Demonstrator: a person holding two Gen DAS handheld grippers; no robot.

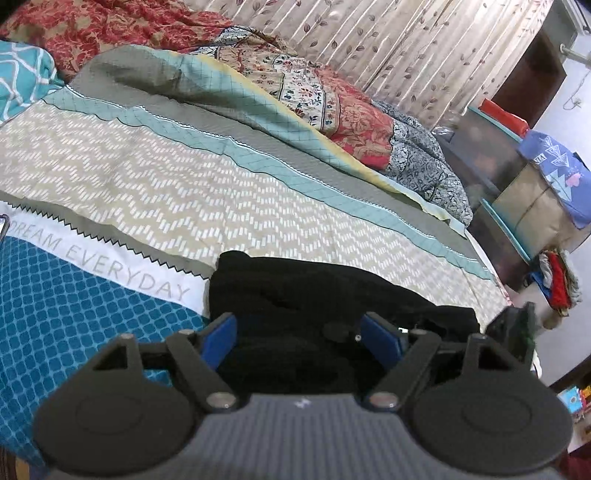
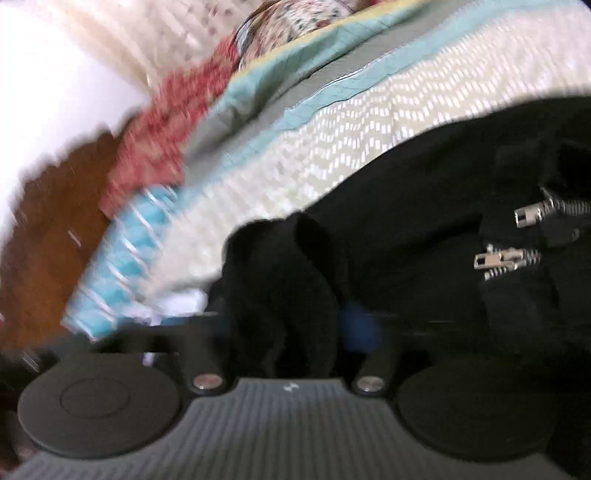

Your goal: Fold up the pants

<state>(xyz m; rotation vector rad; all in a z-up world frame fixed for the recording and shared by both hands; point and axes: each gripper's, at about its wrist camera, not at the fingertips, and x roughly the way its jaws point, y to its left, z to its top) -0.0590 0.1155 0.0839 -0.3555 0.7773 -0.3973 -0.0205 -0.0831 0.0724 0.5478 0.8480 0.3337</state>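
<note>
Here: left gripper [image 1: 299,334] wide apart over black pants [image 1: 325,288] on bed [image 1: 184,192]; right gripper [image 2: 286,325] pinching a pants fold.

**A bedroom, bed filling the view**

We see a bed [image 1: 229,206] spread with a patterned bedsheet [image 1: 184,192] in beige, teal and grey bands. At eleven o'clock lies a red floral quilt [image 1: 110,26], and toward one o'clock a bundle of printed blankets [image 1: 351,107]. Behind them hangs a leaf-print curtain [image 1: 406,48]. At three o'clock we find stacked storage boxes [image 1: 524,184] and a dark wooden cabinet [image 1: 535,74] against a pale wall [image 1: 569,99]. In the blurred right view, brown wooden furniture [image 2: 55,221] sits at nine o'clock.
</note>
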